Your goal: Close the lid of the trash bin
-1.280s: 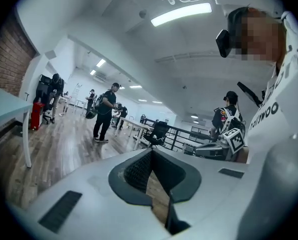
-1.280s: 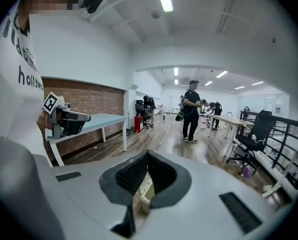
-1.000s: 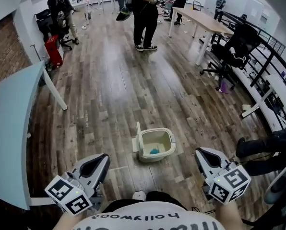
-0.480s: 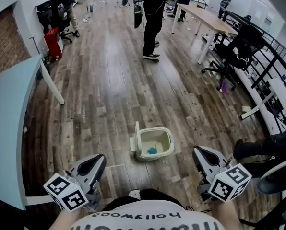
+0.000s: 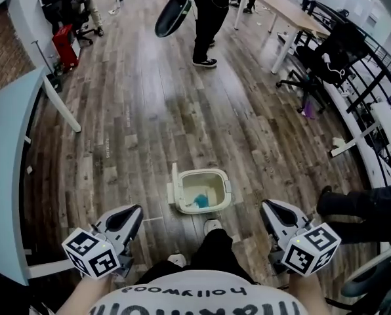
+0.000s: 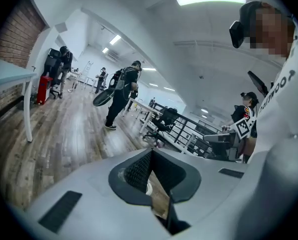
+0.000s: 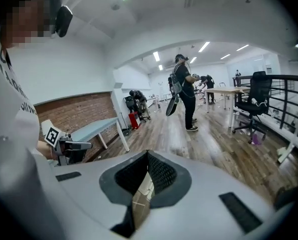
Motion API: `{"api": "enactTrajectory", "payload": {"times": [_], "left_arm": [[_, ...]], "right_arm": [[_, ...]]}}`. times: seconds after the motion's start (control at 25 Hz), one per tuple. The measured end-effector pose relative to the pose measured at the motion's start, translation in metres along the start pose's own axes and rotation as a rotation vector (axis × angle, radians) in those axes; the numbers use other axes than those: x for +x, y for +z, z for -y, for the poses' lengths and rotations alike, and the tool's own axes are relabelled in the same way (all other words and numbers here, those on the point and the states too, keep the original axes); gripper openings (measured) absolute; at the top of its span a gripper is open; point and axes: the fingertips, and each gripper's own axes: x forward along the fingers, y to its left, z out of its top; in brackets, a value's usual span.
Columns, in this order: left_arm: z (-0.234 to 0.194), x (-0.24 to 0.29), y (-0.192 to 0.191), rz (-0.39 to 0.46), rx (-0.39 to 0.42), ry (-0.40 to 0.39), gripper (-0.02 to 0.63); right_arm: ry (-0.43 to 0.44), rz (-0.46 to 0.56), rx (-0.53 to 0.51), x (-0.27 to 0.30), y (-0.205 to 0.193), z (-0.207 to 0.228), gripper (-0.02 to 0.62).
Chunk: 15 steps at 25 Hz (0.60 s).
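A small cream trash bin (image 5: 209, 173) stands on the wooden floor in the head view, just ahead of my feet. Its lid (image 5: 175, 188) is swung up on the left side and stands nearly upright. Something blue (image 5: 199, 201) lies inside. My left gripper (image 5: 135, 210) hovers low at the left, short of the bin, and looks shut with nothing held. My right gripper (image 5: 267, 206) hovers to the bin's right, also shut and empty. The left gripper view (image 6: 150, 154) and the right gripper view (image 7: 148, 155) each show the jaws meeting at the tip; the bin is hidden in both.
A pale blue table (image 5: 5, 169) runs along the left. My shoe (image 5: 213, 226) is close behind the bin. A standing person (image 5: 208, 18) carries a black object (image 5: 172, 15) far ahead. An office chair (image 5: 327, 58), a wooden desk (image 5: 284, 15) and someone's legs (image 5: 359, 205) are on the right.
I have stepped forward, so the bin now lies nearer my feet and between the grippers. One knee and shoe have come into view. The distant person shifted. Both grippers stayed shut.
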Motion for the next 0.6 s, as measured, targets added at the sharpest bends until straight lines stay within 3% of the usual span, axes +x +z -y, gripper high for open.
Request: {"api": "enactTrajectory", "payload": {"times": [0.16, 0.24, 0.44, 0.6], "left_arm": [[-0.022, 0.020, 0.002, 0.145, -0.070, 0.099, 0.006], [-0.043, 0.031, -0.015, 0.143, -0.110, 0.200, 0.006], [-0.097, 0.069, -0.101, -0.101, -0.131, 0.441, 0.006], [-0.127, 0.095, -0.164, -0.316, -0.185, 0.517, 0.006]], "right_arm": [[0.069, -0.051, -0.097, 0.029, 0.016, 0.022, 0.009], [0.098, -0.090, -0.138, 0.039, 0.015, 0.038, 0.009], [0.173, -0.189, -0.083, 0.063, -0.015, 0.092, 0.009], [0.186, -0.259, -0.032, 0.080, -0.041, 0.126, 0.009]]}}
